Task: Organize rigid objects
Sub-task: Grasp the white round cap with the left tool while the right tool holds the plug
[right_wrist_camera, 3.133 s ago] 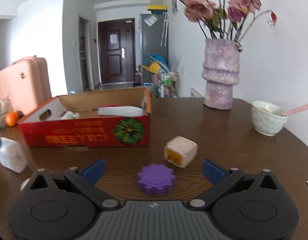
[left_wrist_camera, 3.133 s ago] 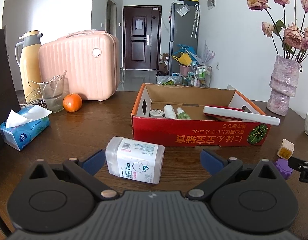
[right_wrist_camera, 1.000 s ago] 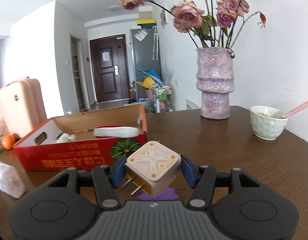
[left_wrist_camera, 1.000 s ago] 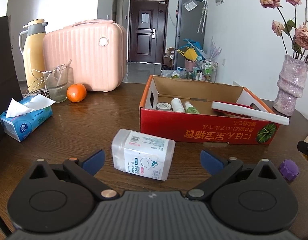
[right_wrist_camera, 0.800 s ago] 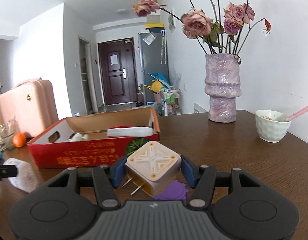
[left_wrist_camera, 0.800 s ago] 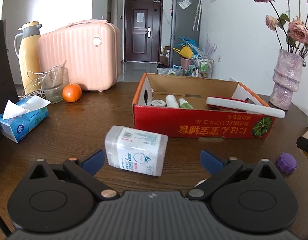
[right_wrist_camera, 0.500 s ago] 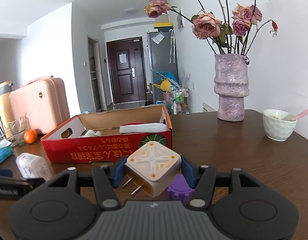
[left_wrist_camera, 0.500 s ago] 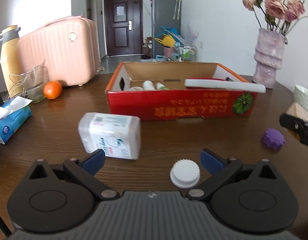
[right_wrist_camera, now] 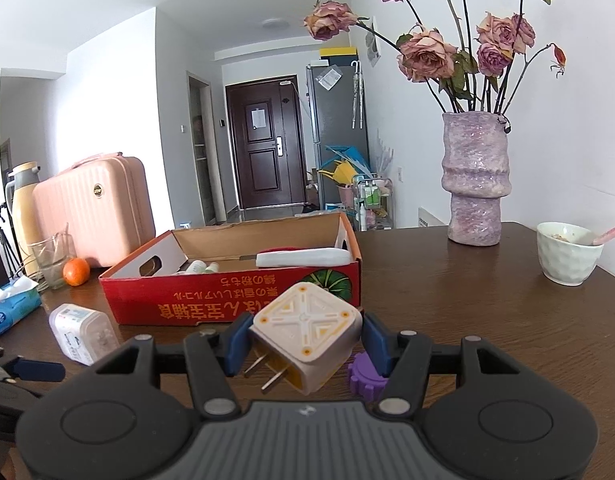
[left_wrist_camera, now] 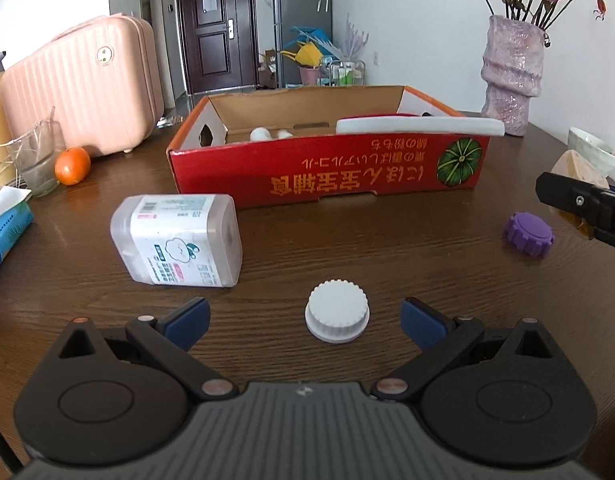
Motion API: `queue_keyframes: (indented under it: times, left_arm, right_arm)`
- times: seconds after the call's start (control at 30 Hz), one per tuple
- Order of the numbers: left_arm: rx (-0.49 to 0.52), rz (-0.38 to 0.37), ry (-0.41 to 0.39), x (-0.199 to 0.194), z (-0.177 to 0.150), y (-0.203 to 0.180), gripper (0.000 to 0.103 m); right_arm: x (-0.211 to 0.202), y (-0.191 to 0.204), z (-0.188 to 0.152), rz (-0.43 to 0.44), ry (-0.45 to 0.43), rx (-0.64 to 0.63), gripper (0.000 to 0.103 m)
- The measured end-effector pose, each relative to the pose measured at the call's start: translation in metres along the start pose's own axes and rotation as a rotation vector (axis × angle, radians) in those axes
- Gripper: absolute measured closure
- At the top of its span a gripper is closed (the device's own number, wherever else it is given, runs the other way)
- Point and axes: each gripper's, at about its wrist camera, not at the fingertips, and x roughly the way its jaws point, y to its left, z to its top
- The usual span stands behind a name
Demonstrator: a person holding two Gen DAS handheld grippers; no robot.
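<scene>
My right gripper [right_wrist_camera: 303,340] is shut on a beige cube plug adapter [right_wrist_camera: 305,334] and holds it above the table, in front of the red cardboard box [right_wrist_camera: 235,304]. A purple cap [right_wrist_camera: 365,376] lies on the table below it. My left gripper [left_wrist_camera: 303,320] is open and empty, low over the table, with a white ribbed cap [left_wrist_camera: 336,316] between its fingers. A clear plastic container with a white label [left_wrist_camera: 179,236] lies on its side to the left. The red box [left_wrist_camera: 327,172] holds small bottles and a white flat item. The right gripper [left_wrist_camera: 579,204] shows at the right edge.
A purple vase [right_wrist_camera: 475,184] with dried roses and a white bowl [right_wrist_camera: 567,254] stand at the right. A pink suitcase [left_wrist_camera: 83,88], a glass [left_wrist_camera: 37,160], an orange [left_wrist_camera: 71,166] and a blue tissue pack [left_wrist_camera: 3,232] stand at the left.
My left gripper has swung right, off the clear container, and now frames the white cap. My right gripper has risen and shifted slightly with the plug adapter held.
</scene>
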Motion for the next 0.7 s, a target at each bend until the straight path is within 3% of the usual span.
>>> queue_keyframes:
  times: [0.23,0.4,0.53,0.7]
  left_arm:
    - [-0.001,0.007,0.032,0.010,-0.002,0.000,0.000]
    - [-0.013,-0.002,0.087,0.026,-0.004,0.001,0.006]
    - [-0.035,-0.001,0.083,0.029,-0.002,0.006,0.006]
    - [-0.015,-0.023,0.065,0.026,-0.002,0.003,0.020]
  right_arm:
    - [0.000,0.001,0.000,0.012,0.001,-0.006,0.045]
    - [-0.001,0.002,0.000,0.017,0.000,-0.008,0.045]
    - [-0.002,0.002,-0.001,0.022,-0.001,-0.009,0.045]
    - [-0.003,0.004,-0.001,0.025,-0.003,-0.009,0.045]
